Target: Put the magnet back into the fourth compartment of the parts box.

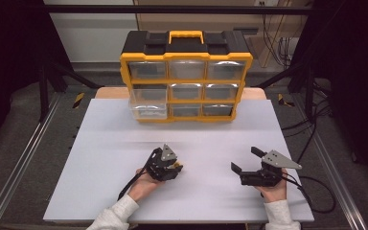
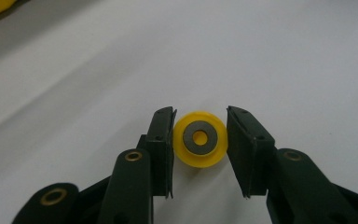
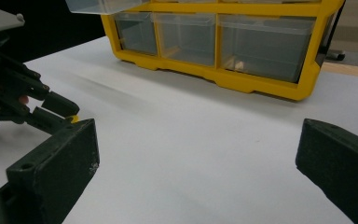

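- Left gripper low over the white table top, left of centre near the front edge; seen in the high view, tips pointing toward the right side.
- In the left gripper view, a small yellow wheel with a dark grey ring and a yellow hub in its face, lying on the table between the two black jaws.
- Jaws partly closed around that wheel: left pad touching or all but touching its rim, right pad just beside it with a thin gap showing. Hard to call a firm grip from these views.
- Right gripper held in the right hand near the front right of the table, well apart from the left one, tips pointing left.
- Jaws of the right gripper spread wide in the right gripper view, bare table between them, nothing held.
- Yellow and black drawer cabinet standing upright at the far edge of the table, three rows of three clear drawers, yellow carry handle on top.
- One clear drawer at the cabinet's left, lower rows, pulled out toward the front.
- A small pale item visible through the lower right drawer in the right gripper view; too small to identify.
- No brand name, label or lettering readable on the cabinet, the wheel or the grippers.
- Pale sleeves at both wrists along the bottom edge of the high view.
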`<action>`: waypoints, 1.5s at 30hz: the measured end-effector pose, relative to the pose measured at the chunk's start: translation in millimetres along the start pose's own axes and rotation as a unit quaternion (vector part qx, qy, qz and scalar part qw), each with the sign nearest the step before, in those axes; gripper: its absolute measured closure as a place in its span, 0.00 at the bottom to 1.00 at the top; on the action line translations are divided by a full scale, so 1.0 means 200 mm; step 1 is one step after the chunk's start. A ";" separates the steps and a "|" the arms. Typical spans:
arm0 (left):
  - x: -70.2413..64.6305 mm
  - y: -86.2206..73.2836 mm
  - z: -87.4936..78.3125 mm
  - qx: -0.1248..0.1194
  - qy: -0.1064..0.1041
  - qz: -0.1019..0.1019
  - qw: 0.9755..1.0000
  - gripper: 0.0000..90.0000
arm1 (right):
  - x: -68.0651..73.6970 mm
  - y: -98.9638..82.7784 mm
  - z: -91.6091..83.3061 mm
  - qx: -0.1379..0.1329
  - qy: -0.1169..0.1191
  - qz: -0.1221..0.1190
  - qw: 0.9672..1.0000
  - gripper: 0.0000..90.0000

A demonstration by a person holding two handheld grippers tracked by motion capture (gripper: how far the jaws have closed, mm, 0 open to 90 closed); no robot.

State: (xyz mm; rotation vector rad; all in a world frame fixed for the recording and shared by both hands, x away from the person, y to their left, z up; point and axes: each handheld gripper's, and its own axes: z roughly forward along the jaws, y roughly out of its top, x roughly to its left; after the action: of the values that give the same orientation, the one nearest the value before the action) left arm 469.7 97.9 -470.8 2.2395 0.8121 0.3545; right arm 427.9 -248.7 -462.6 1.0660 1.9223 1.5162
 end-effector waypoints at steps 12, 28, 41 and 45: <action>0.01 0.03 -0.10 -0.021 0.000 -0.002 1.000 0.69 | 0.00 0.00 0.00 0.000 0.000 0.000 1.000 0.00; 0.01 0.09 -0.25 -0.045 0.004 0.001 0.999 0.69 | 0.00 0.00 0.00 -0.004 0.000 0.002 1.000 0.00; 0.09 0.13 -0.40 -0.076 0.019 -0.009 0.997 0.69 | 0.00 0.00 0.00 -0.001 -0.001 0.001 1.000 0.00; 0.10 0.15 -0.42 -0.081 0.024 -0.008 0.996 0.69 | 0.00 0.00 0.00 -0.001 -0.001 0.002 1.000 0.00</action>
State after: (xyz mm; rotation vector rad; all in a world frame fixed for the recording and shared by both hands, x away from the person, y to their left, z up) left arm 459.6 140.3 -389.2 2.0791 0.7979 0.4518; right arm 428.4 -248.5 -462.6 1.0698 1.9173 1.5187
